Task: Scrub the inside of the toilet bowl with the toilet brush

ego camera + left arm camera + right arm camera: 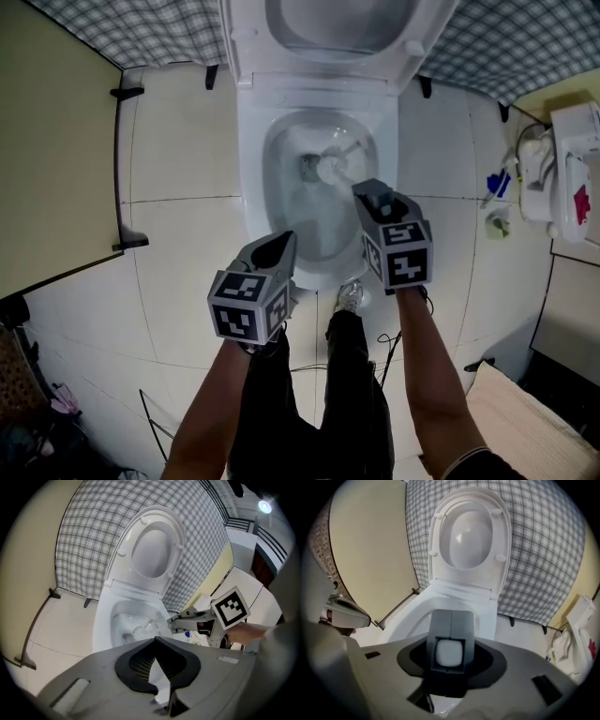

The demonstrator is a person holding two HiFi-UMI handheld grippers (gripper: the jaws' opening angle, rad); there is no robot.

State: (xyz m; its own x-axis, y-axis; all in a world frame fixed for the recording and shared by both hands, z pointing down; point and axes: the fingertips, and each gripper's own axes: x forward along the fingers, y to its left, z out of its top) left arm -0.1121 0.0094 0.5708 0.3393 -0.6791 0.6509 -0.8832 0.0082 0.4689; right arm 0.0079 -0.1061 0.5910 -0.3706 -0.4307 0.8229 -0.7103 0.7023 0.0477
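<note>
White toilet brush sits head-down inside the toilet bowl, just beside its drain. The right hand-held gripper, over the bowl's right rim, is clamped on the brush's handle. The left hand-held gripper hangs over the bowl's front rim, jaws together, holding nothing.

Off to the sides on my feed:
I see checked cloth across the far wall, a cream panel left, pale floor tiles, a white unit right, and a beige mat near right.
</note>
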